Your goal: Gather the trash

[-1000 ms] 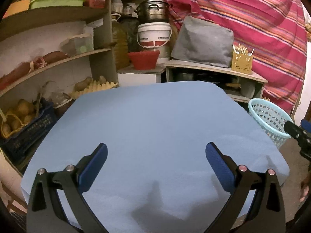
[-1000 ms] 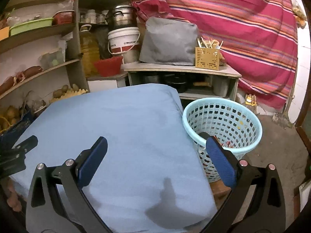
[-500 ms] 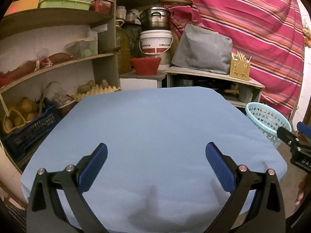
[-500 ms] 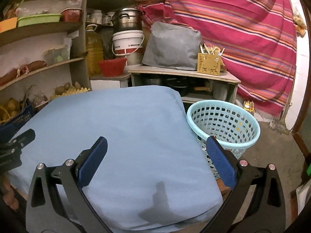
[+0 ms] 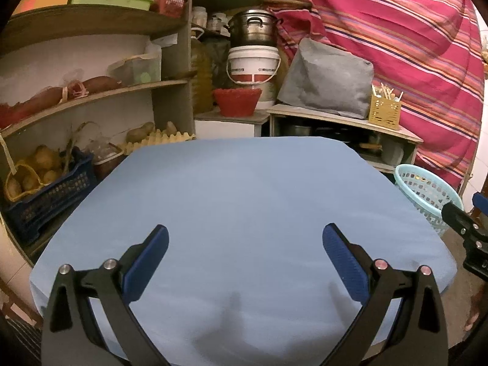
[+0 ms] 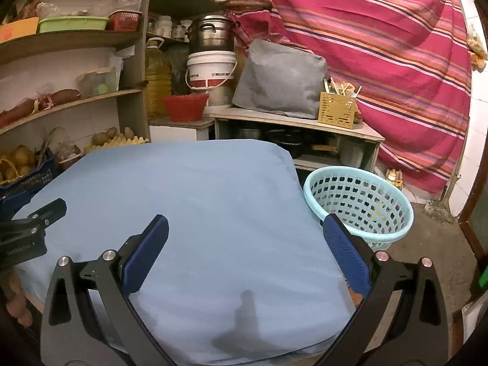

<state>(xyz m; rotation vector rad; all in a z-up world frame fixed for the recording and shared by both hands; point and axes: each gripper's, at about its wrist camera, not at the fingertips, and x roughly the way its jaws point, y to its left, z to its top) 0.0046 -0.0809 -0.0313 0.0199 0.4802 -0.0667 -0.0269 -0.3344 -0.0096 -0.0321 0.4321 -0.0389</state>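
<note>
A table under a light blue cloth fills the middle of both views; I see no trash on it. A pale turquoise perforated basket stands on the floor beside the table's right edge, with a few small scraps showing inside. My left gripper hovers open over the near part of the cloth, nothing between its blue pads. My right gripper is open too, above the cloth's near right corner, its right finger in front of the basket. Each gripper shows at the edge of the other's view.
Wooden shelves on the left hold potatoes, egg trays, tubs and a dark blue crate. Behind the table are a white bucket under a steel pot, a red bowl, a grey covered box and a striped red curtain.
Both grippers have pulled back and risen slightly from the table, so more of the cloth's near edge shows. Both stay open and empty.
</note>
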